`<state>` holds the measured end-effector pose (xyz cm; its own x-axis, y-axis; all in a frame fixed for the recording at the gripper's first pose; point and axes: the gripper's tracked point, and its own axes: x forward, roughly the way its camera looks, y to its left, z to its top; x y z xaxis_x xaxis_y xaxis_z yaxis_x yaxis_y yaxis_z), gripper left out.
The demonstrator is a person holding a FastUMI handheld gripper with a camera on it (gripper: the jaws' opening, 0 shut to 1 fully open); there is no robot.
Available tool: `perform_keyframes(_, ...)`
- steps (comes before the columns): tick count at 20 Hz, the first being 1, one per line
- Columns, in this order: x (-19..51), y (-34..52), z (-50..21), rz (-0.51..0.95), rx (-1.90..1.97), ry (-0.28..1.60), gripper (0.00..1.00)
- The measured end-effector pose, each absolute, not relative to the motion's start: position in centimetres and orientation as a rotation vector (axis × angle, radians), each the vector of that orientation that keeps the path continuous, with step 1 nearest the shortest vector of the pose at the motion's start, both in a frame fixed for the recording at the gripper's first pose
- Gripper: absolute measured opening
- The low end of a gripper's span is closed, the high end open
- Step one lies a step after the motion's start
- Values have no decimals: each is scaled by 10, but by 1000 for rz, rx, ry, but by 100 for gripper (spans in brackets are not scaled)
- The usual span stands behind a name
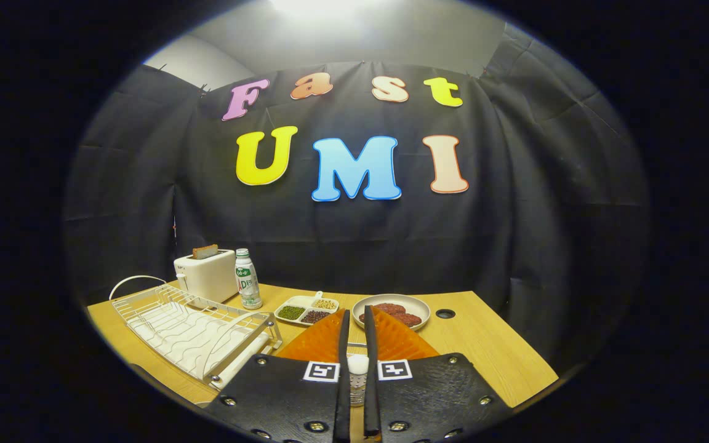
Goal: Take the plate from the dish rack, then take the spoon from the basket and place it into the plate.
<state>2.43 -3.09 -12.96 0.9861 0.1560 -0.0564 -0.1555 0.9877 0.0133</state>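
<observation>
My gripper hangs over the near part of the wooden table, its fingers drawn close with a narrow slit between them. In that slit, near the fingers' base, sits the white rounded end of the spoon, touching both fingers. Just below it a strip of perforated metal, the basket, shows through the gap. The white wire dish rack lies to the left of the fingers with nothing in it. Beyond the fingertips stands a round plate holding dark red patties.
A white toaster with a slice of bread and a small bottle stand behind the rack. A divided tray of beans lies beside the plate. A round hole is in the tabletop to the right of the plate.
</observation>
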Motion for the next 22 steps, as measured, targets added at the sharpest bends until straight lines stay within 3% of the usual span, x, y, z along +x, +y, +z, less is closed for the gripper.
perform_keyframes(12,-47,-64,-60,123,-14,55,8)
perform_keyframes(22,-89,-36,-91,196,-1,154,8)
